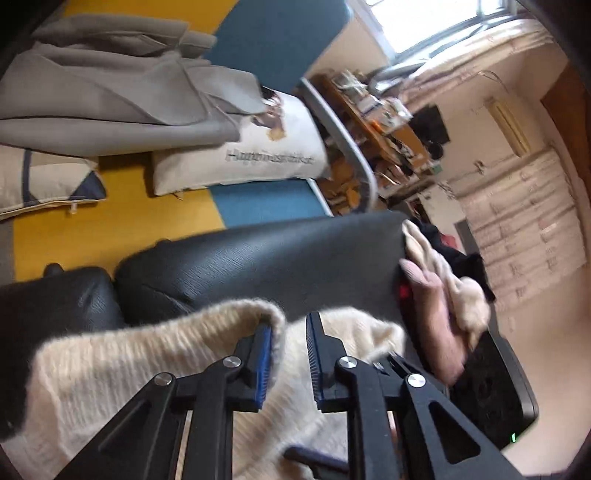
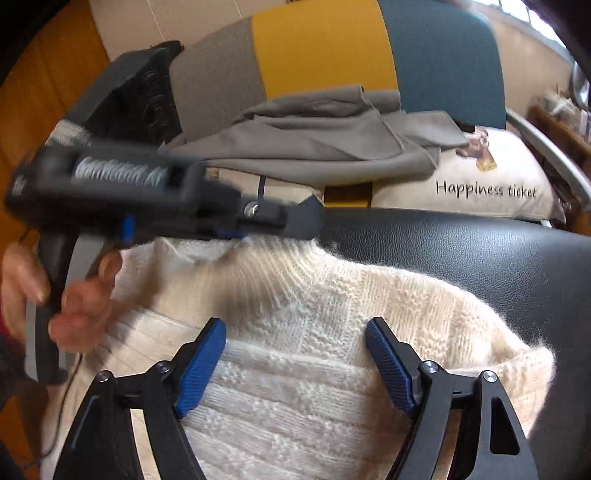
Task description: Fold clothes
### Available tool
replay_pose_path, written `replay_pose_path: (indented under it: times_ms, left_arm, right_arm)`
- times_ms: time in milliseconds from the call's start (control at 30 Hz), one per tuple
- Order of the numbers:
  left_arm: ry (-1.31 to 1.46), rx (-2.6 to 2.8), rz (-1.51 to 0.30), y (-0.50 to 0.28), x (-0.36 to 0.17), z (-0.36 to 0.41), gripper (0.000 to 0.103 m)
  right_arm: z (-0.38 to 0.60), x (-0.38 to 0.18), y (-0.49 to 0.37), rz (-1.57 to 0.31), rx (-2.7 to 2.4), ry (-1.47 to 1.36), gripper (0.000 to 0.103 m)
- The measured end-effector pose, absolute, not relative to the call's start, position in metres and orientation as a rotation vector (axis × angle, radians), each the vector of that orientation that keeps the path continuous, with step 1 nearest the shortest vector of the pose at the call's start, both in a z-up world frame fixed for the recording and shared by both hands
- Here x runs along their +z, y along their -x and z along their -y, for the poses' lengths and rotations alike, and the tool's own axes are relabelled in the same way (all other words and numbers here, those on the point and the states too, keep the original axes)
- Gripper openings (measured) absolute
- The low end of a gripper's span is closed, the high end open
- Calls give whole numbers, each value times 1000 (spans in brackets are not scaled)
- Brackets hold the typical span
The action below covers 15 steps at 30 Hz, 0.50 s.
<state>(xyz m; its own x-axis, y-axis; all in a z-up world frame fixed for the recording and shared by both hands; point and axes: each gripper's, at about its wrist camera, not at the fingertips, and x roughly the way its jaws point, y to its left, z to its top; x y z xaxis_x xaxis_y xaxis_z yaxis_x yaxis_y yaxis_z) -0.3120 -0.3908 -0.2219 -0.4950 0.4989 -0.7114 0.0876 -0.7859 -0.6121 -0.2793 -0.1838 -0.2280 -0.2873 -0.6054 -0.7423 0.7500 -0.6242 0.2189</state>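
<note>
A fuzzy cream ribbed-knit sweater (image 2: 295, 354) lay spread over a black leather-look cushioned surface (image 2: 480, 258), its ribbed collar toward the far edge.

The right claw (image 2: 295, 363) hovered over the middle of the sweater, jaws spread wide with knit showing between the blue ribbed pads (image 2: 201, 369); nothing gripped.

The left claw (image 1: 288, 360) sat at a raised, curled fold of the cream knit (image 1: 236, 314). Its jaws stood a little apart with fabric running between them, the left blue pad (image 1: 263, 363) against the fold. Could not tell whether cloth was actually pinched.

In the right wrist view the left claw's body (image 2: 166, 195) crossed the frame at the sweater's collar, blurred, with a bare hand (image 2: 74, 310) wrapped round its handle at the left. In the left wrist view a hand (image 1: 436, 317) showed at the right edge of the black surface, beside more cream knit and something dark, blurred.

Beyond the black surface stood a sofa with grey, yellow and teal panels (image 2: 325, 48). On it lay a rumpled grey garment (image 2: 314, 140) draped over a white cushion printed "Happiness ticket" (image 2: 480, 188). A beige and navy patchwork cushion (image 1: 40, 181) lay at the left. A cluttered wooden shelf (image 1: 388, 125) and a window (image 1: 424, 22) lay far right.
</note>
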Motion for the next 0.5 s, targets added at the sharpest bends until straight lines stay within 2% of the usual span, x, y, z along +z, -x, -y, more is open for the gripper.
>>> replay_pose_path:
  times_ms: [167, 200, 233, 367, 433, 500]
  left_arm:
    - [1398, 2388, 892, 317, -220, 389, 19]
    - [1386, 2423, 896, 311, -214, 394, 25]
    - [1370, 2457, 906, 304, -208, 400, 27]
    - [1281, 2594, 974, 254, -185, 430, 27]
    - [1296, 2684, 948, 222, -181, 442, 27]
    - [1308, 2750, 922, 190, -181, 451, 27]
  right_arm:
    - [183, -232, 280, -209, -1983, -1043, 86]
    - [183, -232, 280, -206, -1974, -1043, 89]
    - [183, -232, 280, -205, -1966, -1043, 90]
    - [187, -234, 279, -220, -1948, -1042, 96]
    - [187, -231, 279, -215, -1945, -1055, 96]
    - [185, -219, 283, -102, -1908, -1081, 96]
